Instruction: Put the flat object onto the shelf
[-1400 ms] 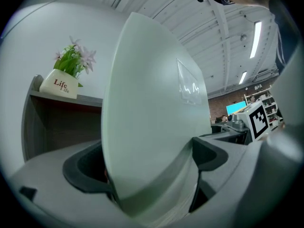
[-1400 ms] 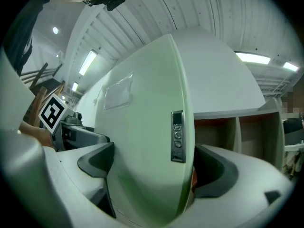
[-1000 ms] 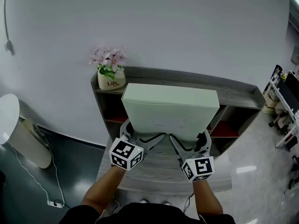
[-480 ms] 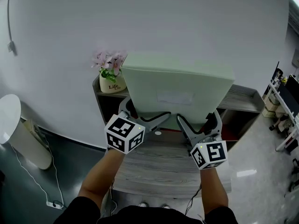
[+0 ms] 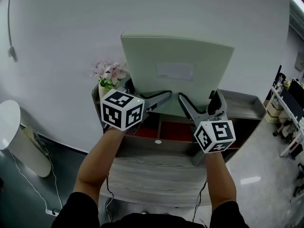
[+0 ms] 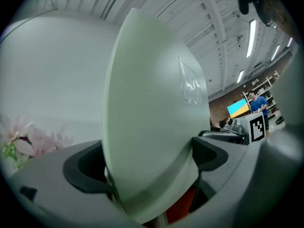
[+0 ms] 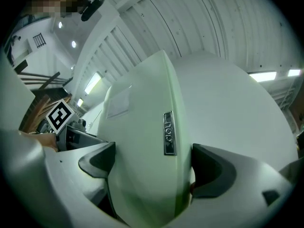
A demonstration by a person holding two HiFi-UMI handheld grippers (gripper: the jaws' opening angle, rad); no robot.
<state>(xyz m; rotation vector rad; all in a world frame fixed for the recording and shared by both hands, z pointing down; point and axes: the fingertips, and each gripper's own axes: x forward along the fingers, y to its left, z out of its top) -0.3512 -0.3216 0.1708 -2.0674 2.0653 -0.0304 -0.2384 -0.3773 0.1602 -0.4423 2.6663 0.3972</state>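
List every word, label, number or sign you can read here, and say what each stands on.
No text reads with certainty.
Metal badge on the box edge: raised letters, too blurred to read.
Pale label on the box face: no legible print.
Left cube and right cube: square black-and-white markers only, no words.

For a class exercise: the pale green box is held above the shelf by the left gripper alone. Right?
Not alone: the right gripper view shows the right gripper shut on the pale green box too. It is held above the shelf.
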